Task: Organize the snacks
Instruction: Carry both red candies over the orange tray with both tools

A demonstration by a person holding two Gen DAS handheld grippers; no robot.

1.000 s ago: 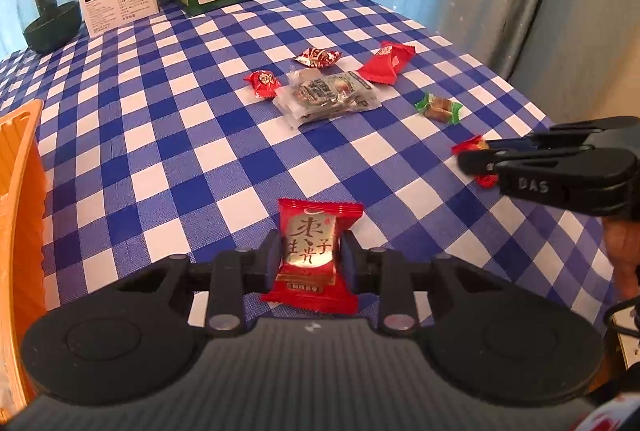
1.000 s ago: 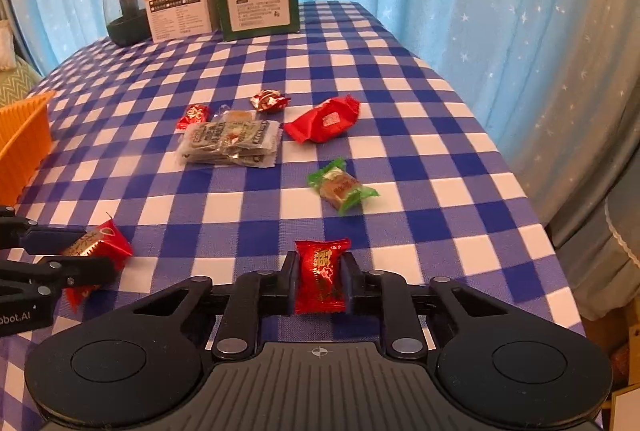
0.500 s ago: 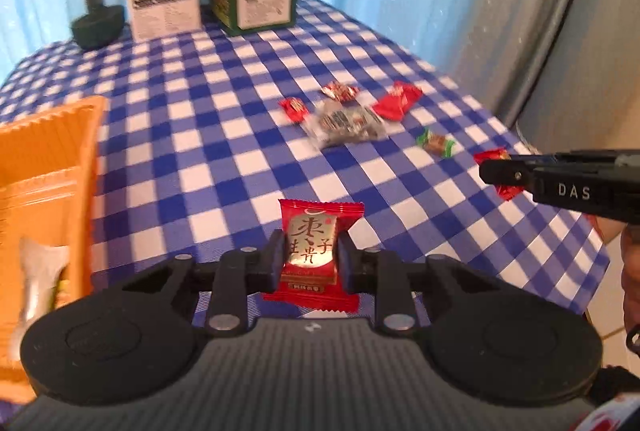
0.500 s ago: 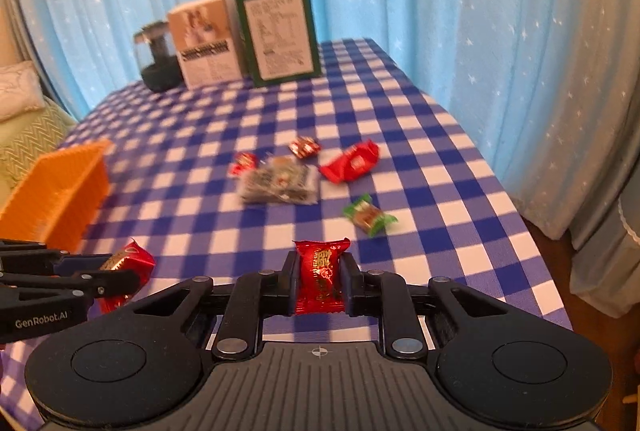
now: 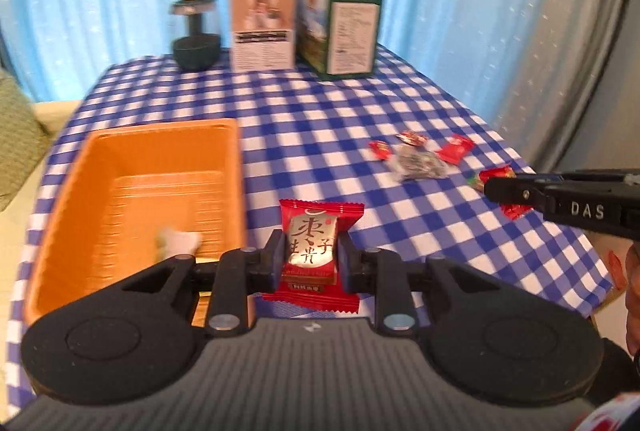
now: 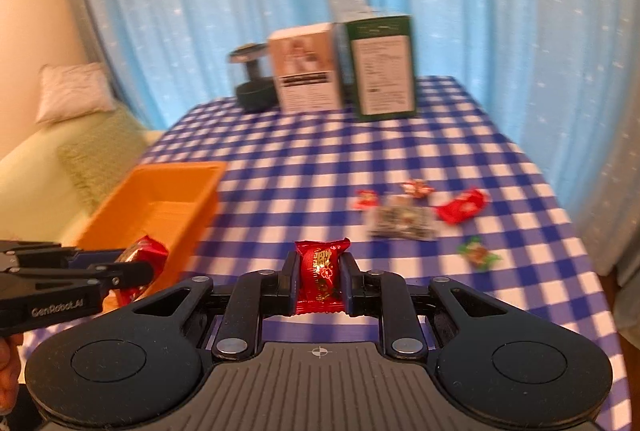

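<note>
The orange bin (image 5: 132,191) by the surface's left edge lies just left of the left tool (image 5: 311,263), pinching a red-gold packet (image 5: 314,251), while the right tool (image 6: 319,281), farther right, clamps a red candy (image 6: 321,273).

Both grippers are way higher now, and the left one (image 5: 310,255) swings over next to the orange bin (image 5: 132,191), looks like.

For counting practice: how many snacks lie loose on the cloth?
5 at right: red candy, second red candy, clear pack, larger red packet, green candy. The right hand-held gripper may hide others.
</note>
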